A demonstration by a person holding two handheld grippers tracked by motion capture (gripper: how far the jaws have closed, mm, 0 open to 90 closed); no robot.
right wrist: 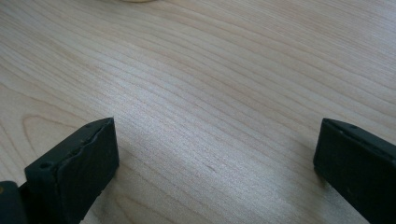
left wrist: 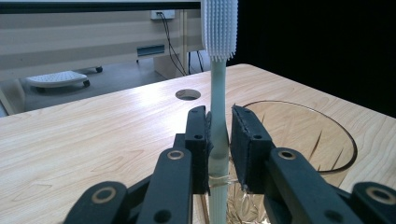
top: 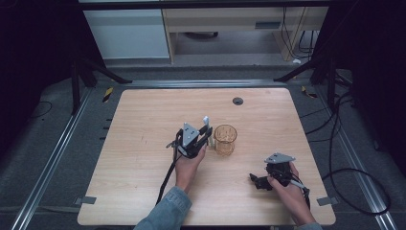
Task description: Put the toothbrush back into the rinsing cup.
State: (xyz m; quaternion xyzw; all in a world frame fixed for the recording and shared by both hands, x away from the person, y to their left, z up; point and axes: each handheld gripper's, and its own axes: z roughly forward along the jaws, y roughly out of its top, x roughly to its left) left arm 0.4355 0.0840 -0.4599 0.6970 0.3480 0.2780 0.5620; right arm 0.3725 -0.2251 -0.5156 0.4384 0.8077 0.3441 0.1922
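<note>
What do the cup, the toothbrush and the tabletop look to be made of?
Cup: clear amber glass or hard plastic, with cut facets that catch light; which one is unclear. Toothbrush, clamped in the left gripper: pale matt plastic handle, with soft-looking white bristles, perhaps silicone. Table: light wood-grain top, smooth, possibly laminate.

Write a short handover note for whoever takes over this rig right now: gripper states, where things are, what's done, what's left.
Left gripper: shut on the pale green toothbrush with white bristles, held upright, head up, beside the amber cut-glass cup.
Right gripper: open, holding nothing, low over the light wooden table near its front right.
Done: toothbrush gripped.
Left, probably: place the toothbrush in the cup; it is not in yet.
</note>
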